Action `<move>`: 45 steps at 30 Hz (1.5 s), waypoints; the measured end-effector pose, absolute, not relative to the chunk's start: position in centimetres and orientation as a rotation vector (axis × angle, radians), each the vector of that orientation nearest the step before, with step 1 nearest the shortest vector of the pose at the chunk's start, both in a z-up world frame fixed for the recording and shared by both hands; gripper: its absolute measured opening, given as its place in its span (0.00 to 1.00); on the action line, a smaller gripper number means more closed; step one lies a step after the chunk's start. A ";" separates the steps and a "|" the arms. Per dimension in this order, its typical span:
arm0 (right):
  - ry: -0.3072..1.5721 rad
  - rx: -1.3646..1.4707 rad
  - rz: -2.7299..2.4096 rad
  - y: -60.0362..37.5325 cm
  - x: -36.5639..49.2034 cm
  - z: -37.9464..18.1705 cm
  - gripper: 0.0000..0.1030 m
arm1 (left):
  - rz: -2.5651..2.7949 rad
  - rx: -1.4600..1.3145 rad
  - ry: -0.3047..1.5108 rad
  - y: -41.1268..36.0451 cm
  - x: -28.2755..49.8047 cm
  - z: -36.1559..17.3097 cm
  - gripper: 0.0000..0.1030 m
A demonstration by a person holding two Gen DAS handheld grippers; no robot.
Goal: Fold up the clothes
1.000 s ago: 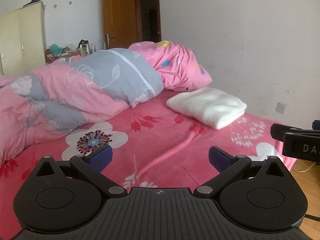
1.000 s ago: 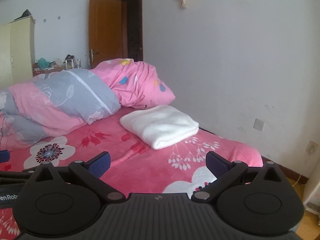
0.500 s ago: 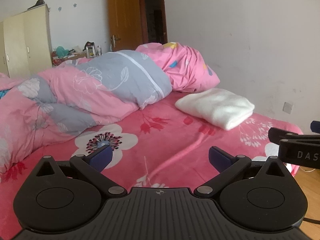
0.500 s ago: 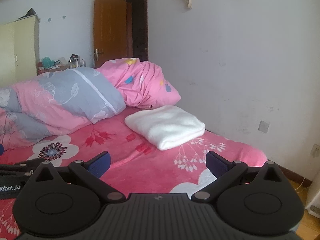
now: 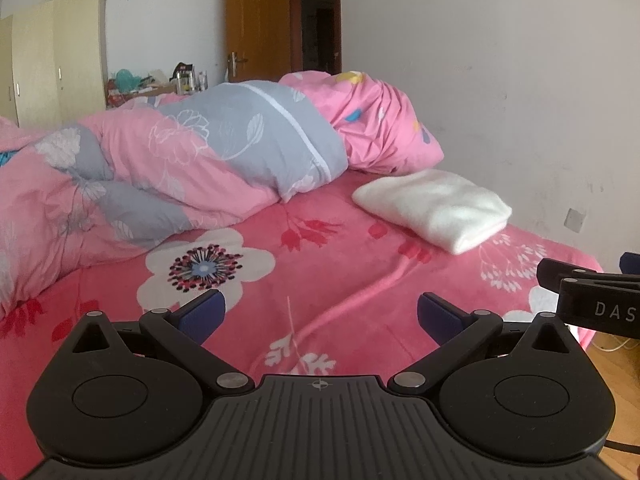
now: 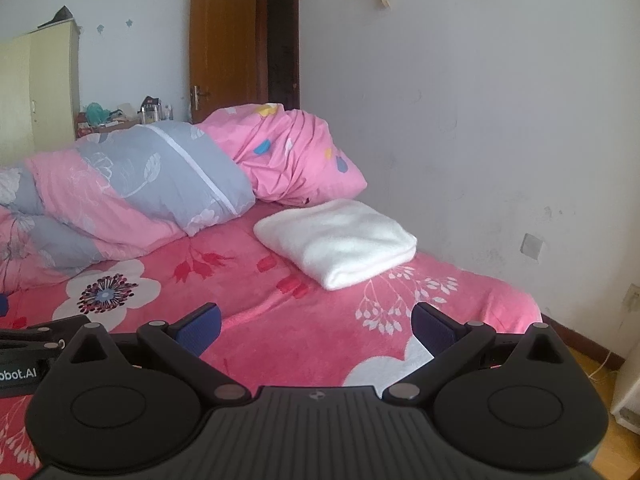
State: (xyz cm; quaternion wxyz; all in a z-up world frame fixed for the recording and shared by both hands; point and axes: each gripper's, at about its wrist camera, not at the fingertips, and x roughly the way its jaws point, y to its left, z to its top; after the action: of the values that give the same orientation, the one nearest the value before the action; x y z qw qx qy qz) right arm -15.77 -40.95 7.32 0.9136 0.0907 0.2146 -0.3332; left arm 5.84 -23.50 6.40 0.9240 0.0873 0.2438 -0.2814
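A folded white cloth [image 5: 434, 209] [image 6: 336, 240] lies on the pink flowered bed sheet [image 5: 320, 276] [image 6: 280, 312], close to the wall and in front of a pink pillow. My left gripper [image 5: 320, 312] hovers open over the near part of the bed, well short of the cloth, with nothing between its blue pads. My right gripper [image 6: 316, 322] is also open and empty, nearer the bed's right edge. Each view catches the side of the other gripper at its border.
A rumpled pink and grey duvet [image 5: 180, 160] [image 6: 132, 196] fills the bed's left and far side, with a pink pillow [image 6: 296, 160] against the white wall. Behind stand a cream wardrobe [image 5: 56, 64], a cluttered table and an open brown door [image 6: 224, 44]. Wooden floor shows at the right.
Both views have drifted a little: the bed, the cloth and the door sit slightly further right in frame than a second ago. Both grippers stay open and the cloth has not moved.
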 end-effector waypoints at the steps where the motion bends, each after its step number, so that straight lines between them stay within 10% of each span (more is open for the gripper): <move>1: 0.447 0.188 -0.690 -40.9 -15.8 7.3 1.00 | -0.579 0.175 0.503 -23.4 5.9 6.4 1.00; 45: 0.456 0.120 -0.721 -40.7 -15.5 8.1 1.00 | -0.554 0.156 0.510 -23.2 6.1 6.9 1.00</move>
State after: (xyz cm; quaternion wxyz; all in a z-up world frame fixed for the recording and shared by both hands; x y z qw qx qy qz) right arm -15.55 -40.66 8.15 0.9086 0.0580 0.2212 -0.3494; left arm 6.13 -23.22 6.88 0.9270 0.0760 0.2489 -0.2703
